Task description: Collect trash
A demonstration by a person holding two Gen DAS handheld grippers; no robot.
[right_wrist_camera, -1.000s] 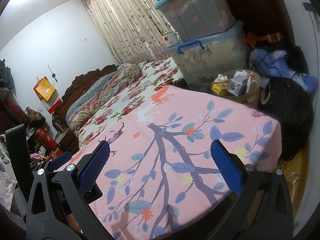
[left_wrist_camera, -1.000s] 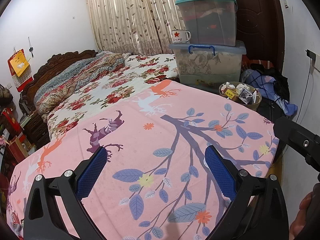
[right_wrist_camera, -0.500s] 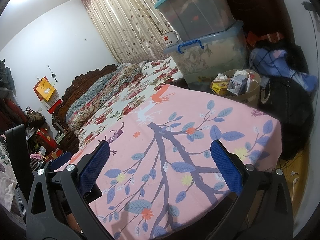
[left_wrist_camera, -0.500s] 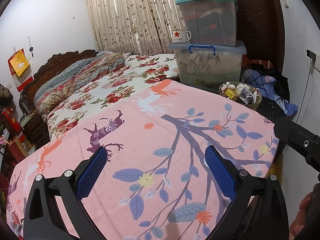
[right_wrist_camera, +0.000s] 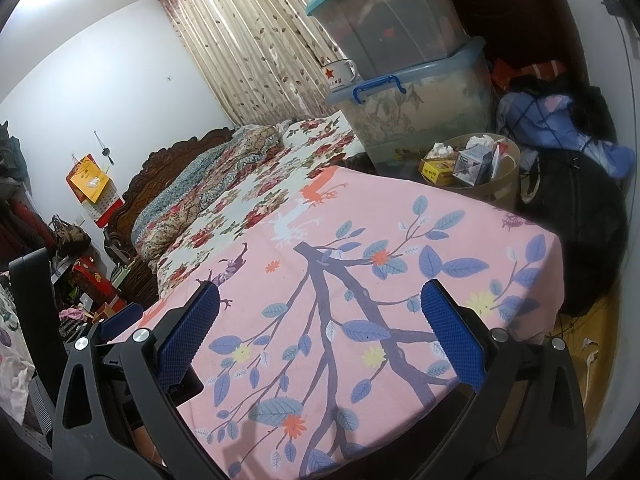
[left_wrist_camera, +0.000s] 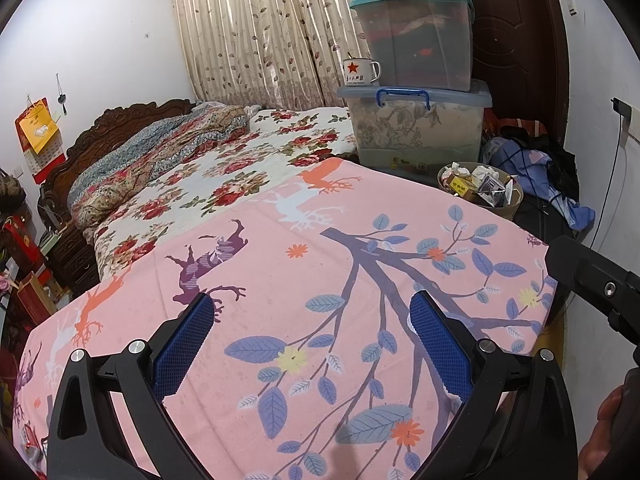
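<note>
- Trash (left_wrist_camera: 478, 184) fills a round tan waste basket (left_wrist_camera: 512, 210) at about 2 o'clock in the left wrist view, on the floor just past the far corner of the pink sheet (left_wrist_camera: 320, 280); small boxes, crumpled paper and wrappers stick up above its rim.
- Left gripper (left_wrist_camera: 310, 334) hangs above the near part of the pink sheet with its blue-padded fingers (left_wrist_camera: 182, 346) spread wide apart; nothing sits between them and they touch nothing.
- Right gripper (right_wrist_camera: 320, 326) also has its blue pads (right_wrist_camera: 454, 342) spread wide, holding nothing, above the same sheet.
- Seen from the right wrist, the basket (right_wrist_camera: 504, 186) lies at 1 o'clock, the trash (right_wrist_camera: 460, 162) heaped inside, well apart from both tools.
- Stacked clear storage bins (left_wrist_camera: 416, 120) stand just behind the basket at 12 to 1 o'clock, an enamel mug (left_wrist_camera: 358, 72) with a red star resting on the lower bin's lid.
- At 3 o'clock in the left wrist view, part of the right gripper's black body shows beside the sheet's edge.
</note>
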